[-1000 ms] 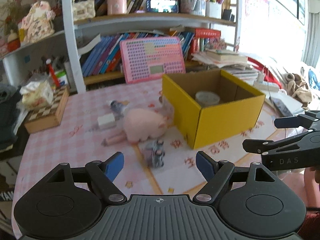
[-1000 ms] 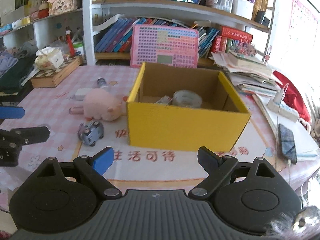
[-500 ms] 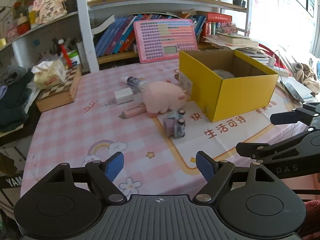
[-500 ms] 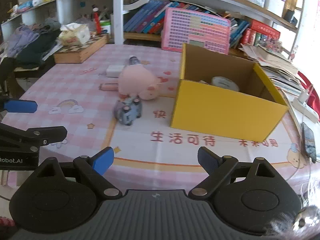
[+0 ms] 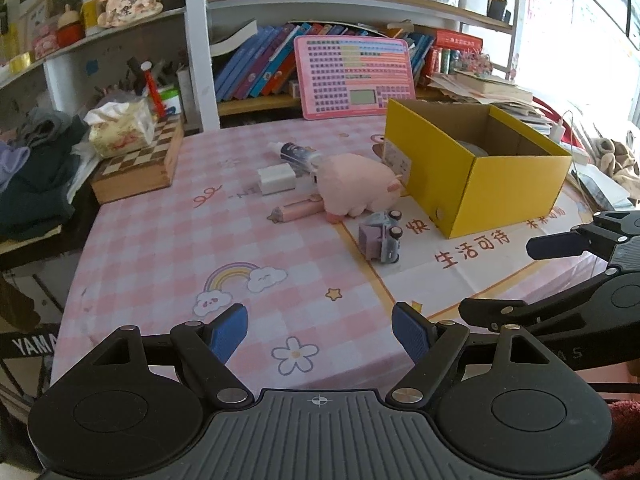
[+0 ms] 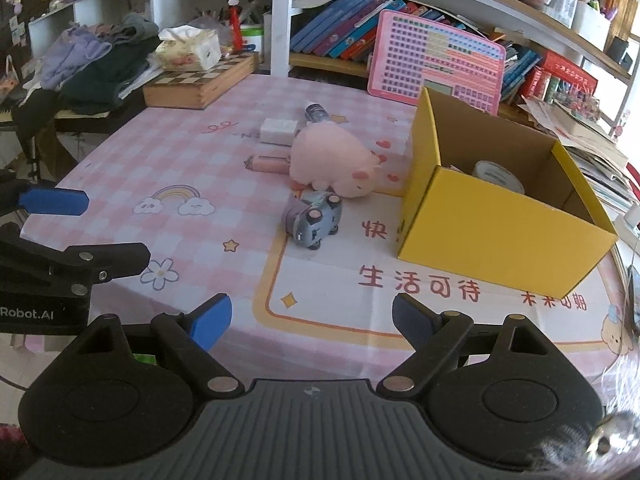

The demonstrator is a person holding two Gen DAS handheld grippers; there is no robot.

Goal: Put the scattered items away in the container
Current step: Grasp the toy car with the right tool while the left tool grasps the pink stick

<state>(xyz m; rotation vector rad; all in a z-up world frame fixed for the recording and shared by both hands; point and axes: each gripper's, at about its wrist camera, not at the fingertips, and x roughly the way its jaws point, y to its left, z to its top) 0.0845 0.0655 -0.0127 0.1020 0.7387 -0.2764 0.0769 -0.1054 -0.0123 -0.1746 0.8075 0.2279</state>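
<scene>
We hold our left gripper [image 5: 320, 330] spread wide with nothing between its blue pads, low over the pink checked tablecloth [image 5: 168, 248]. Our right gripper [image 6: 312, 318] is also empty, its jaws closing slightly. Ahead of both and to the right stands the open yellow cardboard box [image 6: 492, 228], a roll of tape [image 6: 498, 174] inside it. Straight ahead of the right gripper lies the small grey-blue toy car [image 6: 314, 222], touching the soft pink plush pig [image 6: 330, 160]. Beyond them lie a pink tube [image 6: 268, 163], a white block [image 6: 279, 130] and a small bottle [image 6: 316, 113].
</scene>
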